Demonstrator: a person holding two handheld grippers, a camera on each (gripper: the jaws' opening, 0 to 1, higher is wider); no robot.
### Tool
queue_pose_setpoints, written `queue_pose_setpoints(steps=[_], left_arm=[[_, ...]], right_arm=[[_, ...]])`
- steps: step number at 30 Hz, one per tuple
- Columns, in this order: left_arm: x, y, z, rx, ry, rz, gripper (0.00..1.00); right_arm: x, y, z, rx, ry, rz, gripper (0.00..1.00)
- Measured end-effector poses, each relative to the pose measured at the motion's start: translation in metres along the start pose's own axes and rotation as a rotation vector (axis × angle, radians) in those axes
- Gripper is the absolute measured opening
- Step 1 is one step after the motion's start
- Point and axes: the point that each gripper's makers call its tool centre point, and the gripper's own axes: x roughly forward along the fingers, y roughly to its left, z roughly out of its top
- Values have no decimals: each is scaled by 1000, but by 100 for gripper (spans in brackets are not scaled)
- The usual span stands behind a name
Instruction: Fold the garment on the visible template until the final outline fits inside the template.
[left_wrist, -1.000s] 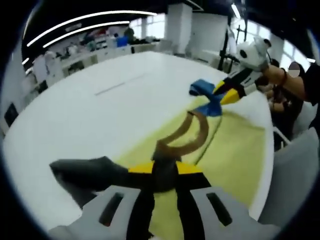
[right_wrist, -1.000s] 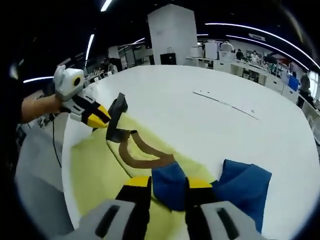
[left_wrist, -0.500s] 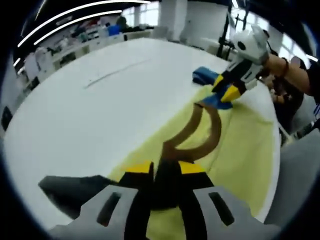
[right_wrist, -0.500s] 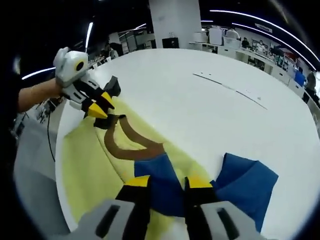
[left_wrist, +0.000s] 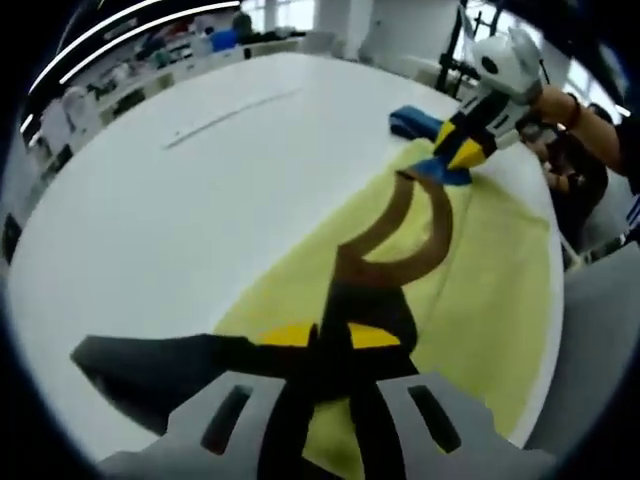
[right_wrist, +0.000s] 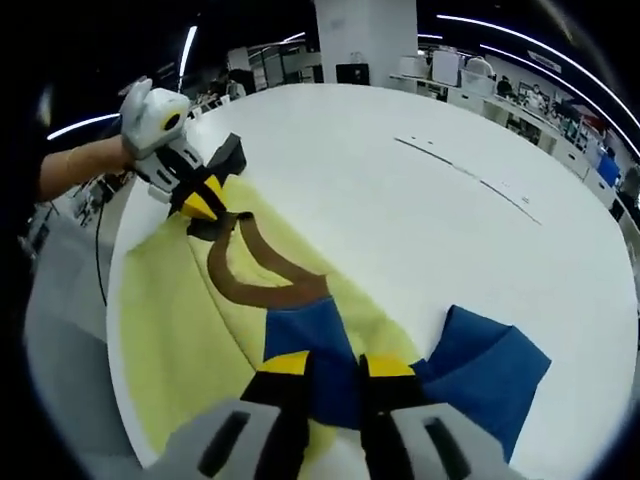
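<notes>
Garment: yellow, brown collar, spread on white table, stretched between both tools.
Left gripper: jaws closed on dark sleeve.
Right gripper: jaws pinching blue sleeve.

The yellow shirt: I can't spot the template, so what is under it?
Around the shirt only bare white table shows. Whatever lies beneath, a template included, is covered by the cloth, which both grippers, left and right, pinch.
</notes>
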Motion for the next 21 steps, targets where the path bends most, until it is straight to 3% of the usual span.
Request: queue_pose_setpoints(steps=[6, 14, 21], left_arm=[[1, -5, 1, 60, 34, 7, 4], [-1, -8, 0, 132, 81, 40, 0], [-15, -7, 13, 175, 50, 93, 0]], right_arm=[[1, -4, -1, 3, 6, -19, 0], [0, -1, -1, -1, 6, -11, 0], [-15, -2, 11, -37, -36, -42, 0]])
